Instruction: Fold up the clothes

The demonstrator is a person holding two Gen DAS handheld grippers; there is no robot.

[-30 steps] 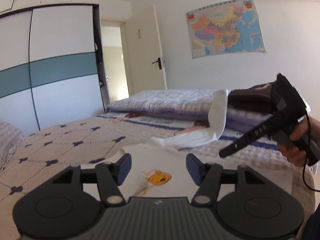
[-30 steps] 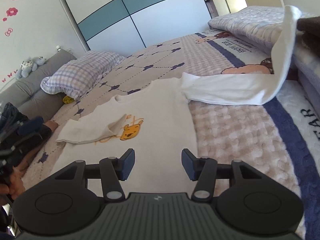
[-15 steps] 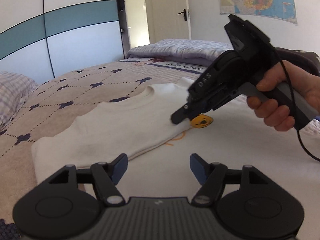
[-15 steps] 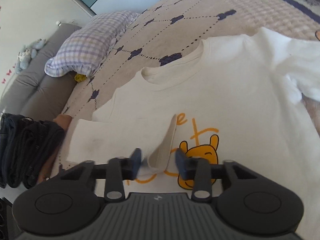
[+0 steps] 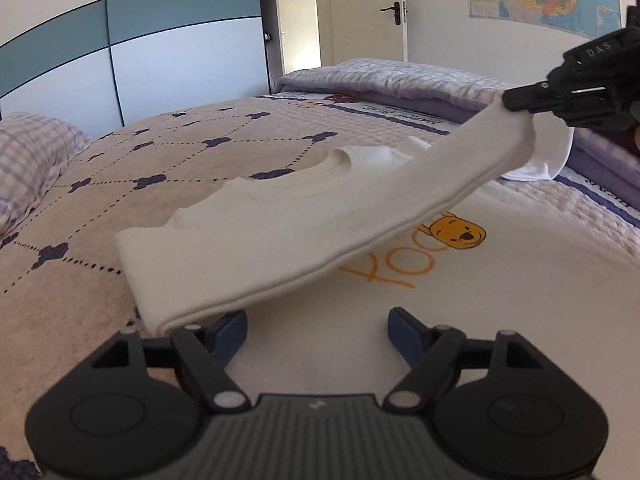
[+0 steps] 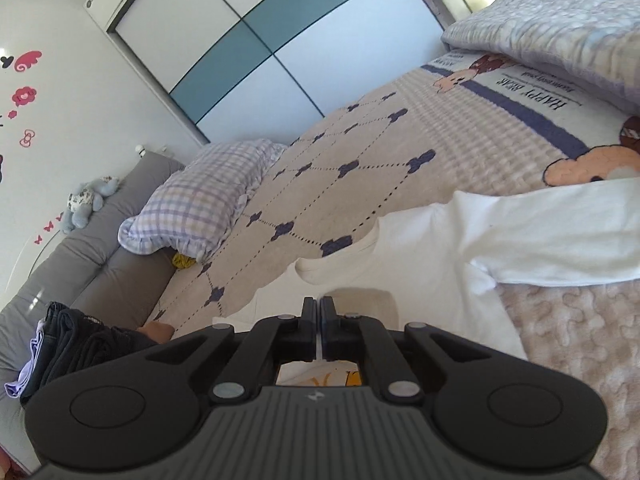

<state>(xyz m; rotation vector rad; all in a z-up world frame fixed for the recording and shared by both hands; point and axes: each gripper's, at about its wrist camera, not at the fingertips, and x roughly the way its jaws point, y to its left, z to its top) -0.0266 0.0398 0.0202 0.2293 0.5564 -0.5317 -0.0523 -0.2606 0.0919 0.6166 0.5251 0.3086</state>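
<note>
Shirt (image 5: 500, 280): flat on bed (image 5: 160, 168), directly ahead of left tongs (image 5: 318, 330), which gape wide, empty. Sleeve (image 5: 320, 224): cuff pinched in closed right tongs (image 5: 516, 102), lifted; long axis slants from left tongs' near tip up-right. Left tongs nearer the fold.

A white sweatshirt (image 5: 500, 280) with an orange bear print lies flat, front up, on the bed; one sleeve (image 5: 320, 228) is lifted across its chest.

Sweatshirt (image 5: 440, 304) on bed (image 5: 132, 184), pillow (image 6: 200, 196) beyond
</note>
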